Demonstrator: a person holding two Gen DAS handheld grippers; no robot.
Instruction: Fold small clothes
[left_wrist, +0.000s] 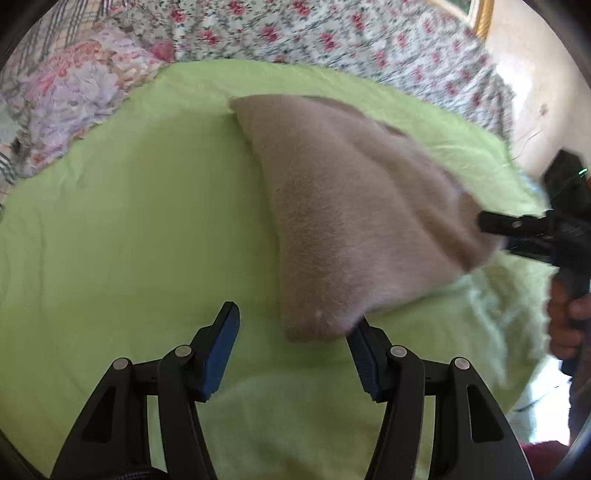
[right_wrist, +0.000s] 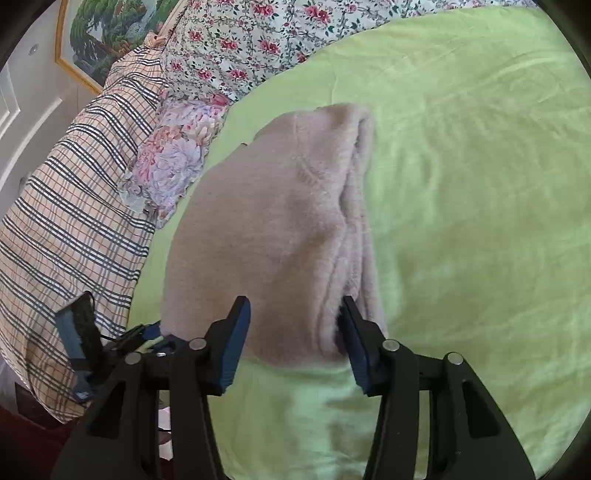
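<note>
A fuzzy pinkish-beige garment (left_wrist: 351, 206) lies folded on the light green sheet (left_wrist: 129, 229). My left gripper (left_wrist: 295, 314) is open at the garment's near corner; that corner rests against its right finger (left_wrist: 364, 350) and is not pinched. In the left wrist view my right gripper (left_wrist: 498, 236), held by a hand (left_wrist: 569, 317), reaches the garment's right corner. In the right wrist view the garment (right_wrist: 266, 229) has its layered fold edge on the right. The right gripper (right_wrist: 293, 299) stands with jaws apart over the near edge, cloth between them, the right finger (right_wrist: 351, 332) touching the fold.
A floral quilt (left_wrist: 332, 33) and a floral cushion (right_wrist: 177, 151) lie behind the green sheet. A plaid blanket (right_wrist: 74, 206) hangs at the left in the right wrist view, a framed painting (right_wrist: 107, 29) on the wall above it. Bare green sheet (right_wrist: 480, 184) spreads right of the garment.
</note>
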